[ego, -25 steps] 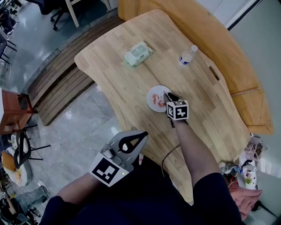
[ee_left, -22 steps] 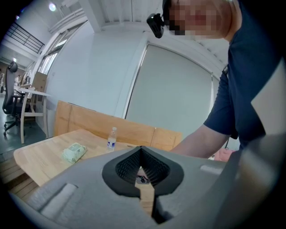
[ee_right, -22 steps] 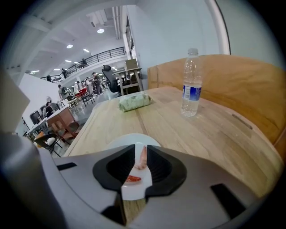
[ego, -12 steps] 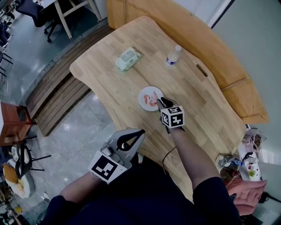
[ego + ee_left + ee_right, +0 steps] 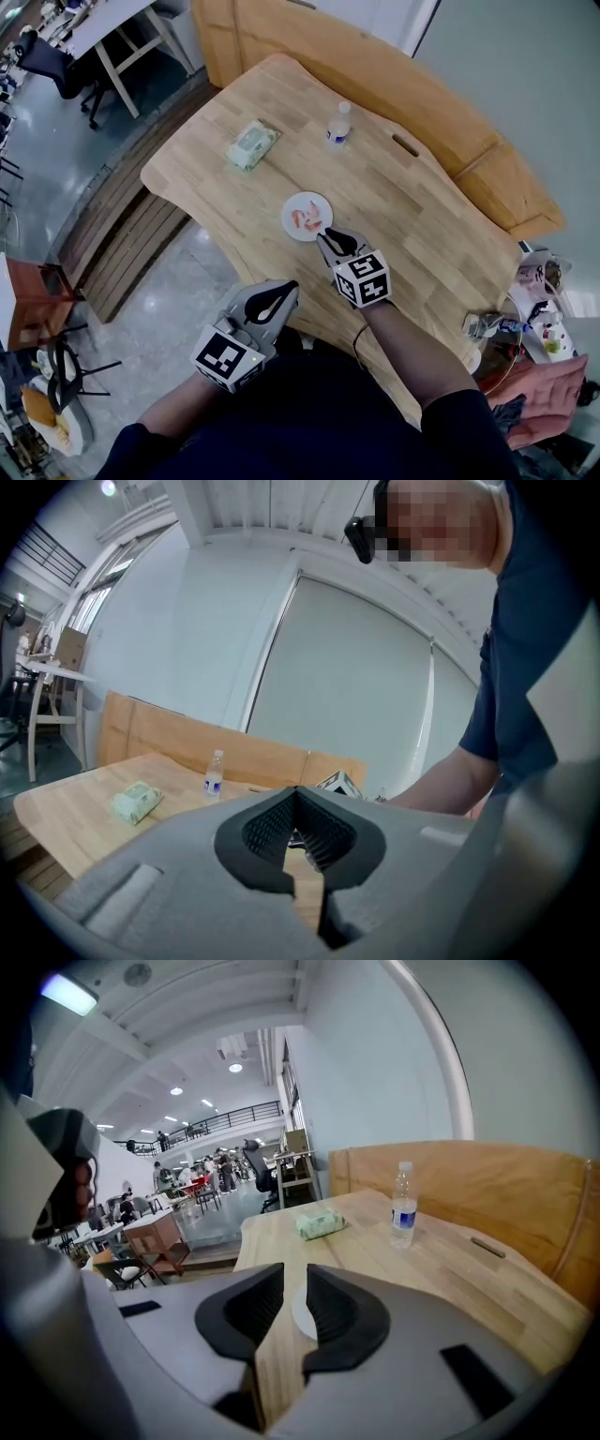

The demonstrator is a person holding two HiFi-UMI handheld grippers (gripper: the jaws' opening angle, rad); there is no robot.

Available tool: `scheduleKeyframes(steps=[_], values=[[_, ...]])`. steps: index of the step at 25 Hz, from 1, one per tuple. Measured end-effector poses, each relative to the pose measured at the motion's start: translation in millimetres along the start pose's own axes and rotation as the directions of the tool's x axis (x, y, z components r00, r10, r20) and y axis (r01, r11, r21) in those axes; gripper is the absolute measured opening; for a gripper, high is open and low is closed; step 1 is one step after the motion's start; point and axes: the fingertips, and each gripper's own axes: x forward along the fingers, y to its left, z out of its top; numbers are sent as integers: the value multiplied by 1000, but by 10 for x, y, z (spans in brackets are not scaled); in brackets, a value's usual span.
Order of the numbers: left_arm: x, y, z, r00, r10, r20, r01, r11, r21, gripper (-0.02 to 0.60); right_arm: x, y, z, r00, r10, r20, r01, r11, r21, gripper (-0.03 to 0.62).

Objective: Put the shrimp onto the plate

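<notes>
A small white plate sits on the wooden table with orange-pink shrimp lying on it. My right gripper hovers just off the plate's near edge, pointing at it. Its jaws stand slightly apart with nothing between them. In the right gripper view a sliver of the plate shows through the gap; the shrimp is hidden. My left gripper hangs off the table's near edge, shut and empty. In the left gripper view its tips meet.
A green pack of wipes lies at the table's far left and a water bottle stands at the far middle. A wooden bench runs behind the table. Clutter lies on the floor at the right.
The right gripper has drawn back from over the plate to just off its near edge. The shrimp stays on the plate. The left gripper has held its place.
</notes>
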Motion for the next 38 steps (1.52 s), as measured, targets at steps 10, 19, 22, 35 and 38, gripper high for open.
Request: scheduleKeyframes(steps=[10, 19, 22, 35, 38], values=[[113, -155, 108, 999, -38, 15, 38, 999, 24, 4, -765, 404, 408, 988, 36, 148, -38, 999, 13, 60], [196, -266, 154, 998, -69, 13, 68, 997, 37, 4, -1377, 758, 809, 954, 77, 289, -64, 997, -53, 34], [215, -299, 169, 997, -75, 14, 74, 996, 46, 5, -1502, 844, 856, 945, 95, 313, -74, 994, -76, 29], [216, -481, 167, 995, -101, -1, 101, 993, 62, 5, -1752, 985, 854, 919, 118, 376, -86, 991, -101, 9], [207, -504, 162, 995, -101, -5, 101, 993, 63, 5, -1767, 1005, 819, 920, 119, 373, -89, 991, -96, 9]])
